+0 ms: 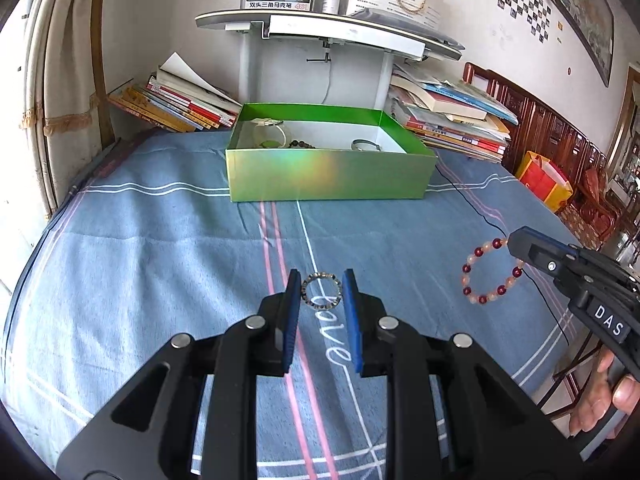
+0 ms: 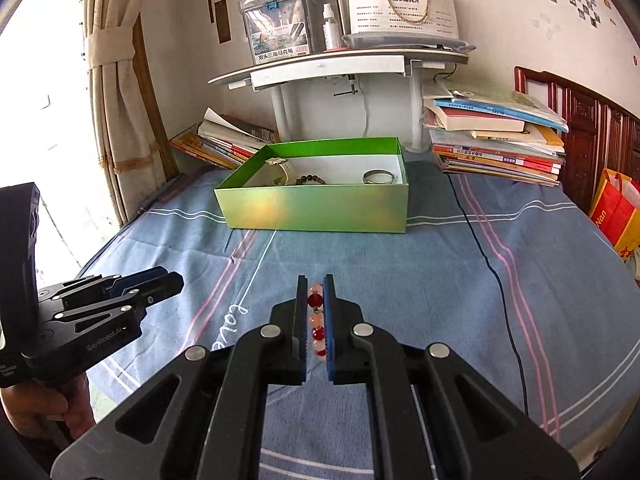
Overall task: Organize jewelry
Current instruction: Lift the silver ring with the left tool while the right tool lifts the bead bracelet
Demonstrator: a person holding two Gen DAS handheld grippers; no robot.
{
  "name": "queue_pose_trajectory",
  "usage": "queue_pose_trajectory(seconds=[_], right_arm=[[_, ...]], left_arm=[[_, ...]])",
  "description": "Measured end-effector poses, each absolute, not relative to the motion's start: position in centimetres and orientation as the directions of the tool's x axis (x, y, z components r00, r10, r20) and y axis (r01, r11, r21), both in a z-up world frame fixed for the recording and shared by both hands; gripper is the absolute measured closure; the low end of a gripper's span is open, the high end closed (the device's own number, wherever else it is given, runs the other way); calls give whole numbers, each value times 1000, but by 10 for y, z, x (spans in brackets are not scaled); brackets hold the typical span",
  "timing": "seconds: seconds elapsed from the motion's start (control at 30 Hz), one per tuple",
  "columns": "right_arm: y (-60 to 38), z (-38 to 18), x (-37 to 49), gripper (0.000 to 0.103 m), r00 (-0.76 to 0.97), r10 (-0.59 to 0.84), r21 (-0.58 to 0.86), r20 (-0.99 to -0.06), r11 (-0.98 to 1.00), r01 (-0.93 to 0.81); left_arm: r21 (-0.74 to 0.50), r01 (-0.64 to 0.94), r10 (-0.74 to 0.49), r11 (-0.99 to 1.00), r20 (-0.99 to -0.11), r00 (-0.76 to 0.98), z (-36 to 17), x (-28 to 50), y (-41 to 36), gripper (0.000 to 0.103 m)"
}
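A green box (image 1: 328, 174) (image 2: 316, 208) stands open on the blue cloth, holding a watch (image 2: 280, 166), a dark bead bracelet (image 2: 310, 180) and a silver bangle (image 2: 378, 177). A small silver beaded ring bracelet (image 1: 322, 292) lies on the cloth between the fingers of my left gripper (image 1: 321, 284), which is open around it. My right gripper (image 2: 316, 292) is shut on a red and pink bead bracelet (image 2: 316, 316) and holds it above the cloth; the bracelet also shows in the left wrist view (image 1: 492, 272), hanging from the right gripper (image 1: 520, 246).
Stacks of books lie at the back left (image 1: 176, 104) and back right (image 1: 452, 120). A white shelf stand (image 1: 320, 28) rises behind the box. A black cable (image 2: 496, 280) runs across the cloth on the right. An orange bag (image 2: 616, 212) stands at the far right.
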State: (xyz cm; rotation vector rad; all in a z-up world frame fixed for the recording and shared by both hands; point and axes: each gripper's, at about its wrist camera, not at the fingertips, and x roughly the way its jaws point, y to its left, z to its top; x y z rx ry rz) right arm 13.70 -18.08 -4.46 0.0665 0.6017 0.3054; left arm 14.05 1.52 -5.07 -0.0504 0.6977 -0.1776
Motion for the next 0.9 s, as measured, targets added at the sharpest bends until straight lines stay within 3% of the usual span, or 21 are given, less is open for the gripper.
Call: queue_pose_trajectory(seconds=[0.9], right_arm=[[-184, -51, 145, 96, 769, 307, 166, -561, 952, -258]], left_arm=[[-92, 151, -174, 984, -666, 725, -61, 153, 9, 82]])
